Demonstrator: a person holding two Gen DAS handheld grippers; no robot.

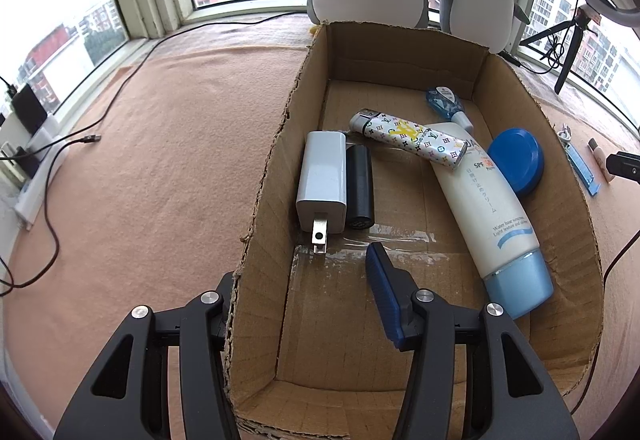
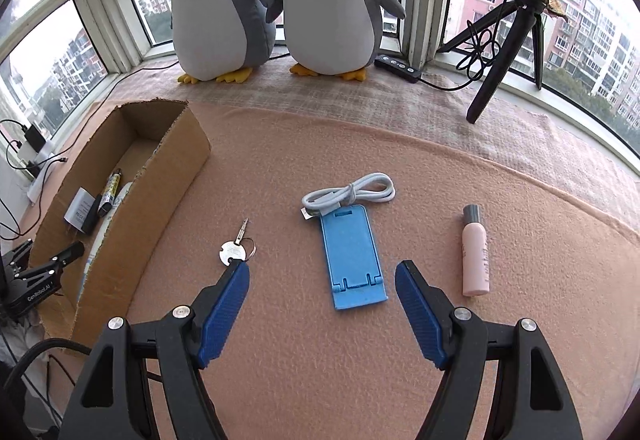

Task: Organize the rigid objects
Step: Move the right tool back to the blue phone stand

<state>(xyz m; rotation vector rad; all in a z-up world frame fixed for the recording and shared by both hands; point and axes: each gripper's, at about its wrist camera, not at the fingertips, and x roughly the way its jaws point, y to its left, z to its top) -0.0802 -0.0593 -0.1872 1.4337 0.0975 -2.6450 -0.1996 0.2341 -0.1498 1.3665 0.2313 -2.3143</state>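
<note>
An open cardboard box (image 1: 272,168) (image 2: 172,168) holds a white charger (image 1: 322,180), a black cylinder (image 1: 359,188), a patterned lighter (image 1: 408,138), a sunscreen tube (image 1: 484,208), a blue round lid (image 1: 516,160) and a blue correction tape (image 1: 446,100). My left gripper (image 1: 304,264) is open and empty, straddling the box's left wall. On the blanket lie a blue phone stand (image 2: 354,256), a coiled white cable (image 2: 348,194), a key (image 2: 236,246) and a pink bottle (image 2: 475,252). My right gripper (image 2: 322,267) hovers open, its fingers on either side of the stand's near end.
Two plush penguins (image 2: 216,8) (image 2: 332,0) stand at the window behind the box. A black tripod (image 2: 508,40) and a power strip (image 2: 398,68) sit at the back right. Loose cables (image 1: 52,168) trail over the blanket left of the box.
</note>
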